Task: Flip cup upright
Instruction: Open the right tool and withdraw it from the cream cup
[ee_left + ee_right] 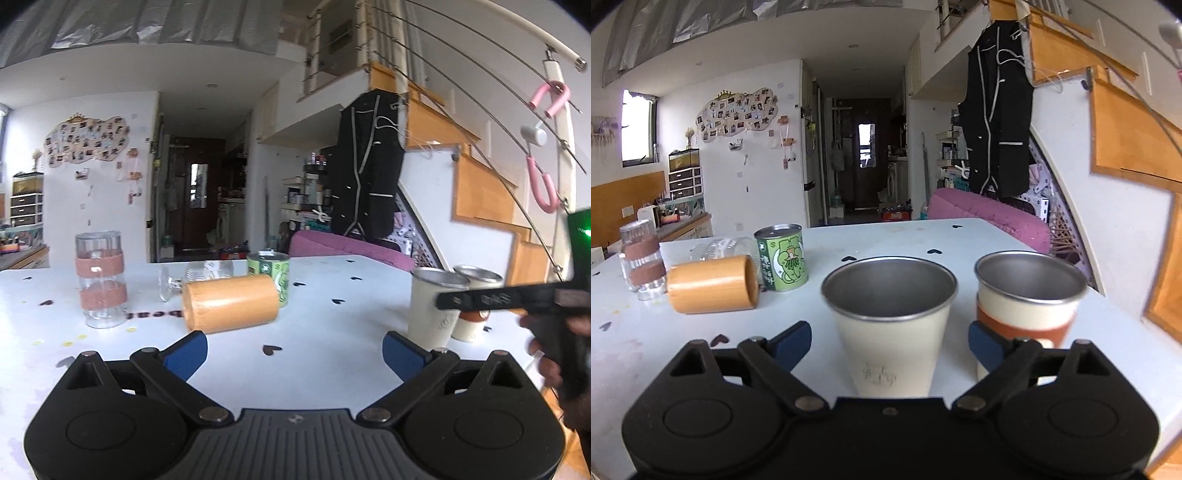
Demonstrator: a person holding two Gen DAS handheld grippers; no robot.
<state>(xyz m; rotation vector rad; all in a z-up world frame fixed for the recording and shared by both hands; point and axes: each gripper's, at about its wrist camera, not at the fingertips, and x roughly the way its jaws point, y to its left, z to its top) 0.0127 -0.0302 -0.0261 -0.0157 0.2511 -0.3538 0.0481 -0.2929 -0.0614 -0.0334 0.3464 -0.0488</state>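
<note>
An orange cup [231, 302] lies on its side on the white table [314, 332], also in the right wrist view [711, 284]. A wine glass [195, 277] lies on its side behind it. My left gripper [293, 354] is open and empty, short of the orange cup. A cream metal cup [890, 325] stands upright between the open fingers of my right gripper [890, 343]; the blue pads stand apart from its walls. A second metal cup with an orange band [1027, 306] stands upright to its right. The right gripper [517, 299] shows at the cups in the left wrist view.
A green can [271, 275] stands behind the orange cup. A clear glass with brown bands [99, 280] stands mouth down at the left. The table's right edge [1126, 314] is close to the banded metal cup. A pink sofa and stairs lie beyond.
</note>
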